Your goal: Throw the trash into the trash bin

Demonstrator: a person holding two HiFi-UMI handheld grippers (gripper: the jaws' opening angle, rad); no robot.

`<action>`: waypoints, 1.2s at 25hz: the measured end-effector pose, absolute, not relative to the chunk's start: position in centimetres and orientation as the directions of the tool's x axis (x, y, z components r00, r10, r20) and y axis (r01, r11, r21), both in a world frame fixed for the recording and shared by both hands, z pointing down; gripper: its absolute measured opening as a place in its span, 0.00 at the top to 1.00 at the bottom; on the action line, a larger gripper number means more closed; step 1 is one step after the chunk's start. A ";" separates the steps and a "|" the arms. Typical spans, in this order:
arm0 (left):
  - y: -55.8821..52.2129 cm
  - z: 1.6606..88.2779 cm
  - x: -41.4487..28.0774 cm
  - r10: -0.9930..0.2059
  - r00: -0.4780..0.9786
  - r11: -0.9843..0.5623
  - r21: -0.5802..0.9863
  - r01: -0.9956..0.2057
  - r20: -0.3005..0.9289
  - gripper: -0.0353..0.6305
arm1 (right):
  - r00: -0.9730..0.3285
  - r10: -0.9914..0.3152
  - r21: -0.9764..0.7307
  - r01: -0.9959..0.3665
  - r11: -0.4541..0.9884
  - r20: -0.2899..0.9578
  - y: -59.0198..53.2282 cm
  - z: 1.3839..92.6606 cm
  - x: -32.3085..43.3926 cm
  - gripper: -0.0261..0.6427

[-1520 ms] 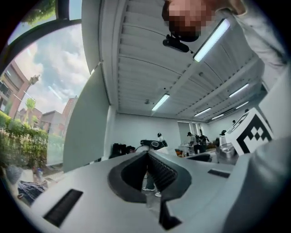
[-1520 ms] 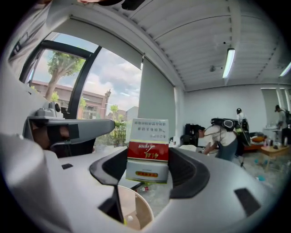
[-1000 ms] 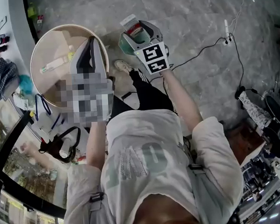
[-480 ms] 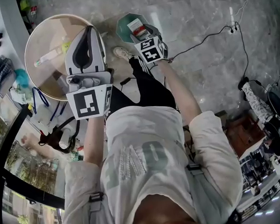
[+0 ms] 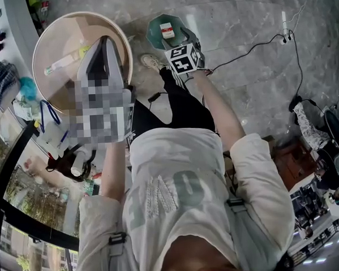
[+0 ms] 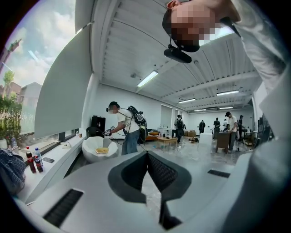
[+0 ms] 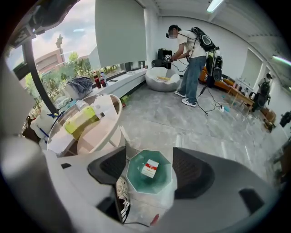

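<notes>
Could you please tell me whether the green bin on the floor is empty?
No, a small red-and-white box lies inside the green bin.

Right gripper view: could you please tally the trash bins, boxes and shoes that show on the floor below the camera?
Green trash bin: 1
White-and-red box, lying inside the bin: 1
Shoe, beside the bin: 1
Total: 3
</notes>
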State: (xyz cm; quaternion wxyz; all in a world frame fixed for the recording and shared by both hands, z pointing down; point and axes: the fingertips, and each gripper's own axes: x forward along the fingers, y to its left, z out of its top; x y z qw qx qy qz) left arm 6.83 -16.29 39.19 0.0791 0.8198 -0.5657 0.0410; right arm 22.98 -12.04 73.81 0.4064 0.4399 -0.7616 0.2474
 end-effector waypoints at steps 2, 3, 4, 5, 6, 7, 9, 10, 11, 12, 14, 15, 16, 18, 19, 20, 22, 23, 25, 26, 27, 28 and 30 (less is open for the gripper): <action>-16.3 39.2 6.4 -0.922 0.355 -0.346 0.083 -0.935 0.155 0.93 | -0.284 -0.465 -0.027 -0.874 0.485 0.839 -12.0 73.8 22.8 0.50; -16.3 39.2 6.1 -0.923 0.352 -0.343 0.082 -0.936 0.153 0.93 | -0.288 -0.462 -0.035 -0.875 0.483 0.839 -12.0 73.8 22.6 0.50; -16.4 39.2 5.8 -0.925 0.348 -0.339 0.082 -0.937 0.151 0.93 | -0.294 -0.457 -0.043 -0.874 0.483 0.839 -12.1 73.7 22.4 0.50; -16.4 39.1 5.6 -0.928 0.342 -0.333 0.082 -0.939 0.149 0.93 | -0.298 -0.454 -0.048 -0.873 0.486 0.840 -12.2 73.6 22.2 0.50; -16.5 39.0 5.3 -0.931 0.335 -0.326 0.082 -0.942 0.146 0.93 | -0.299 -0.453 -0.047 -0.871 0.489 0.840 -12.4 73.4 22.1 0.50; -16.6 38.8 5.0 -0.935 0.327 -0.318 0.082 -0.945 0.141 0.93 | -0.298 -0.456 -0.041 -0.869 0.492 0.839 -12.7 73.0 21.9 0.50; -16.6 38.2 4.4 -0.942 0.309 -0.301 0.081 -0.950 0.128 0.93 | -0.301 -0.474 -0.028 -0.865 0.501 0.827 -13.7 71.8 21.4 0.50; -16.5 37.8 4.0 -0.946 0.301 -0.293 0.079 -0.953 0.120 0.93 | -0.314 -0.483 -0.032 -0.861 0.507 0.817 -14.2 70.9 20.9 0.50; -16.3 37.4 3.7 -0.950 0.292 -0.285 0.078 -0.955 0.111 0.93 | -0.337 -0.490 -0.043 -0.855 0.516 0.804 -14.8 69.8 20.3 0.50; -16.0 36.9 3.3 -0.954 0.282 -0.275 0.078 -0.958 0.102 0.93 | -0.365 -0.499 -0.057 -0.847 0.529 0.786 -15.4 68.3 19.5 0.50; -15.5 35.7 2.3 -0.963 0.257 -0.251 0.081 -0.965 0.080 0.93 | -0.414 -0.556 -0.052 -0.832 0.552 0.721 -17.4 63.8 17.8 0.52; -15.2 34.9 1.7 -0.967 0.245 -0.239 0.082 -0.968 0.067 0.93 | -0.427 -0.612 -0.023 -0.832 0.555 0.666 -18.7 60.7 17.0 0.67; -14.8 34.0 1.1 -0.971 0.233 -0.228 0.082 -0.970 0.054 0.93 | -0.438 -0.674 0.014 -0.833 0.553 0.595 -19.9 57.2 16.1 0.91; -13.7 31.9 -0.3 -0.977 0.211 -0.209 0.076 -0.975 0.020 0.93 | -0.482 -0.762 0.065 -0.826 0.560 0.433 -21.7 49.8 13.7 0.93; -13.3 30.7 -1.2 -0.980 0.198 -0.197 0.069 -0.978 -0.001 0.93 | -0.509 -0.783 0.075 -0.820 0.567 0.358 -22.2 46.1 12.1 0.94; -13.1 29.3 -2.4 -0.984 0.179 -0.180 0.057 -0.982 -0.024 0.93 | -0.534 -0.796 0.085 -0.813 0.576 0.285 -22.6 42.5 10.5 0.94; -12.7 26.5 -5.3 -0.990 0.118 -0.119 0.015 -0.993 -0.077 0.93 | -0.585 -0.798 0.118 -0.791 0.601 0.141 -23.3 35.5 6.8 0.94; -12.4 25.0 -6.9 -0.991 0.080 -0.079 -0.011 -0.997 -0.108 0.93 | -0.613 -0.786 0.134 -0.775 0.617 0.073 -23.3 32.3 4.8 0.94; -11.0 22.1 -9.9 -0.986 0.012 -0.004 -0.047 -0.999 -0.167 0.93 | -0.668 -0.744 0.137 -0.741 0.658 -0.039 -22.0 26.7 1.1 0.94; -9.9 20.9 -11.3 -0.981 -0.018 0.030 -0.057 -0.998 -0.192 0.93 | -0.693 -0.716 0.133 -0.720 0.681 -0.084 -20.8 24.4 -0.7 0.94; -8.7 19.7 -12.7 -0.975 -0.048 0.063 -0.064 -0.996 -0.215 0.93 | -0.718 -0.684 0.137 -0.696 0.705 -0.128 -19.3 22.4 -2.5 0.94; -7.6 18.7 -14.1 -0.969 -0.079 0.097 -0.069 -0.993 -0.236 0.93 | -0.743 -0.648 0.150 -0.669 0.728 -0.171 -17.7 20.5 -4.4 0.94; -5.2 17.2 -16.9 -0.951 -0.139 0.164 -0.066 -0.984 -0.276 0.93 | -0.790 -0.569 0.184 -0.609 0.772 -0.228 -14.5 18.0 -8.4 0.94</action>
